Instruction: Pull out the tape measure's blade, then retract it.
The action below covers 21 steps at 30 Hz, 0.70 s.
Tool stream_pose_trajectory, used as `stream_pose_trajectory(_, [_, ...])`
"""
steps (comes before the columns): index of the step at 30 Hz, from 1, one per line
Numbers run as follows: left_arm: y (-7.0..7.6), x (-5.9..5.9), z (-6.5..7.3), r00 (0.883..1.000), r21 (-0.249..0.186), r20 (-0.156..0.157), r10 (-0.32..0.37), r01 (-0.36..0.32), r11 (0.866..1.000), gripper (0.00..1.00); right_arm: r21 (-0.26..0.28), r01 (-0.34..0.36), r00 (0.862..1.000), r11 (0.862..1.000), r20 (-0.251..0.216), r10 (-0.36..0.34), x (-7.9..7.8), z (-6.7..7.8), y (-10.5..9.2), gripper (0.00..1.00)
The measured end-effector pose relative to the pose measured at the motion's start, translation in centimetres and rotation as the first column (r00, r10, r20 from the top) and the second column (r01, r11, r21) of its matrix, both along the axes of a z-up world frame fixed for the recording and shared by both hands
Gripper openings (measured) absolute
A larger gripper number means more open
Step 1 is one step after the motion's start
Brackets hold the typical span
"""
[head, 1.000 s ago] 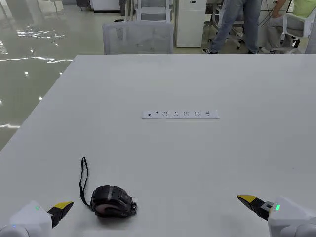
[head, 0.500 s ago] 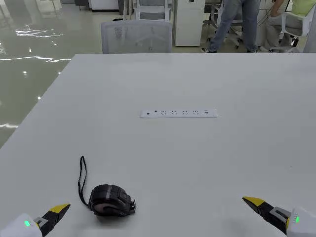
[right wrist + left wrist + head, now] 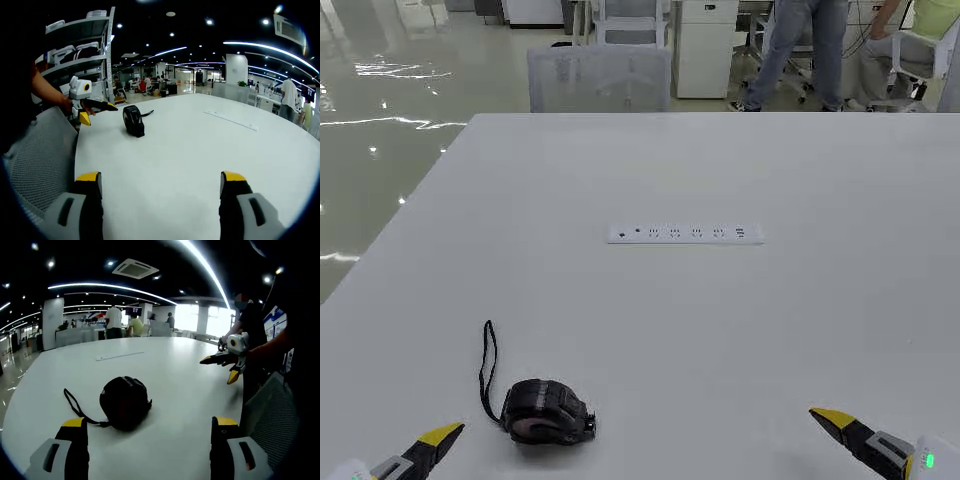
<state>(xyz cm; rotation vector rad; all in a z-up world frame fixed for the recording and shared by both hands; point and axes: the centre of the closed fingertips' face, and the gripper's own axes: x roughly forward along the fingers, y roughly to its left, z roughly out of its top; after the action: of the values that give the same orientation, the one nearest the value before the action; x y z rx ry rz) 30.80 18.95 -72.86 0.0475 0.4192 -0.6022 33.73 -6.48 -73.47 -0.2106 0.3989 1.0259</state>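
Note:
A black tape measure (image 3: 546,411) with a thin black wrist loop (image 3: 488,363) lies on the white table near its front left. In the left gripper view the tape measure (image 3: 125,402) sits just ahead of my open left gripper (image 3: 149,427), apart from both yellow-tipped fingers. The left gripper's yellow tip (image 3: 438,435) shows at the bottom left of the head view. My right gripper (image 3: 162,181) stands open over bare table with nothing between its fingers, far right of the tape measure (image 3: 133,120). The blade is inside the case.
A white power strip (image 3: 685,233) lies across the table's middle. A grey mesh chair (image 3: 599,77) stands at the far edge, and people stand and sit behind it at the right. The table's left edge drops to a glossy floor.
Both grippers have drawn back toward the bottom edge of the head view. The tape measure has not moved.

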Motion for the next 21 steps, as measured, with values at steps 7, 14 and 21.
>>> stream_pose_trajectory(7, [-0.35, 0.06, -0.24, 1.000, -0.009, -0.018, -0.007, 0.006, 1.000, 1.00, 0.004, 0.018, 1.000, 1.000, -0.012, -0.018, 0.21, -0.20, -0.22, 1.00])
stream_pose_trajectory(14, [-0.57, 0.23, -0.20, 1.000, -0.010, -0.020, -0.009, 0.009, 1.000, 1.00, 0.000, 0.021, 1.000, 1.000, -0.010, -0.021, 0.40, -0.31, -0.29, 1.00])
stream_pose_trajectory(21, [-0.59, 0.57, -0.17, 1.000, 0.006, -0.015, -0.010, 0.010, 1.000, 1.00, -0.004, 0.025, 1.000, 1.000, -0.011, -0.025, 0.48, -0.45, -0.46, 1.00])
